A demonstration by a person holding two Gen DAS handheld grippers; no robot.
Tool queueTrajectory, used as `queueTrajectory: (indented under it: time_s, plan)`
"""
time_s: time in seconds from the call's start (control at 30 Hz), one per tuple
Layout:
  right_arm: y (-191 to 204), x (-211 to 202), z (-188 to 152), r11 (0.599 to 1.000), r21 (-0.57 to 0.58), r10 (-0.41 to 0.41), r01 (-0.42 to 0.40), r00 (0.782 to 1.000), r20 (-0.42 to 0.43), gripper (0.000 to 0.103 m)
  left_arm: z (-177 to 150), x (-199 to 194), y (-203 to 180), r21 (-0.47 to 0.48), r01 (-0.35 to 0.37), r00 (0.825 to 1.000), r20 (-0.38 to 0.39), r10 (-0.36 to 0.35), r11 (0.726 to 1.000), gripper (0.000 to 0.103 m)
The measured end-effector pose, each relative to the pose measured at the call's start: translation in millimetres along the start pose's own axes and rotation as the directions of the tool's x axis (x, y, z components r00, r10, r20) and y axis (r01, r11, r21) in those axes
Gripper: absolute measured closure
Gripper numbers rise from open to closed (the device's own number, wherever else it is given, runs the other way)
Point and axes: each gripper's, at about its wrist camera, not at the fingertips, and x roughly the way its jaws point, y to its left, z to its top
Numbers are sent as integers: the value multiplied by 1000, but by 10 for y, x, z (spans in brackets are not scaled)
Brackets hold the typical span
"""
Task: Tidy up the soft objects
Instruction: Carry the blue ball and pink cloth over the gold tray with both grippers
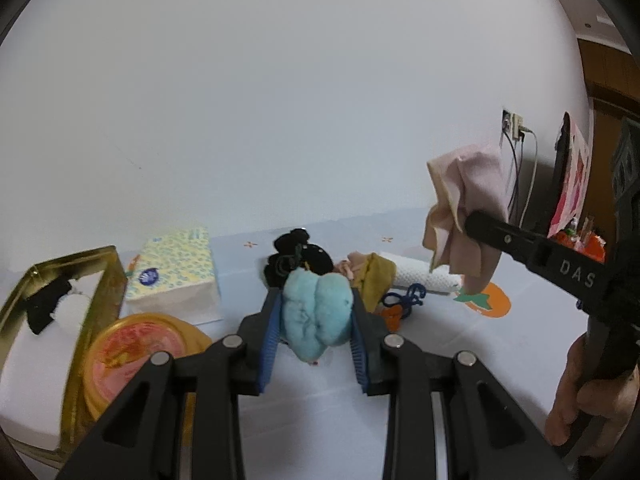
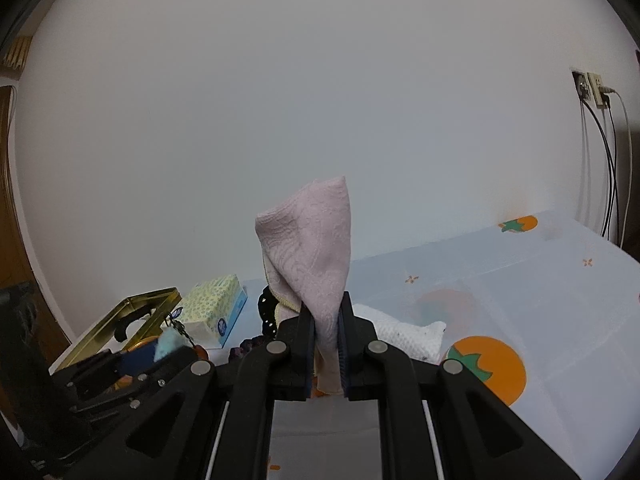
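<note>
My left gripper (image 1: 316, 312) is shut on a fluffy light-blue plush (image 1: 316, 312) and holds it just above the table. My right gripper (image 2: 326, 320) is shut on a folded pink cloth (image 2: 316, 248), lifted above the table; it also shows in the left wrist view (image 1: 464, 204) at the right. Behind the plush lie a black hair tie (image 1: 298, 260), a mustard and pink fabric piece (image 1: 372, 276), a white waffle cloth (image 1: 420, 276) and a blue cord (image 1: 402, 300). A gold tin box (image 1: 60, 300) stands open at the left with a black item inside.
A tissue pack (image 1: 176, 276) lies behind the gold box. A round gold and pink lid (image 1: 136, 352) lies beside the box. The tablecloth (image 2: 520, 300) has orange fruit prints. A wall socket with cables (image 2: 592, 92) is at the right.
</note>
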Motion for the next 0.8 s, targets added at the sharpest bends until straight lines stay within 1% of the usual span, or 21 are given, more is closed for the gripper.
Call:
queueTrajectory:
  time_s: [0.13, 0.43, 0.57, 0.67, 0.8]
  plan:
    - [23, 25, -32, 1000, -6, -2, 2, 1000, -11, 92, -23, -43, 41, 14, -33, 999, 5, 33, 999, 72]
    - [157, 70, -123, 998, -55, -15, 13, 999, -37, 92, -87, -157, 220, 14, -73, 997, 15, 73, 997, 72]
    - [238, 89, -171, 996, -83, -24, 20, 998, -52, 92, -133, -215, 330, 7, -80, 997, 17, 80, 997, 72]
    - [303, 54, -189, 994, -106, -27, 23, 999, -40, 92, -153, -255, 428, -11, -70, 997, 16, 70, 998, 72]
    - [361, 41, -234, 996, -91, -11, 7, 999, -51, 92, -172, -309, 530, -16, -83, 996, 26, 83, 996, 72]
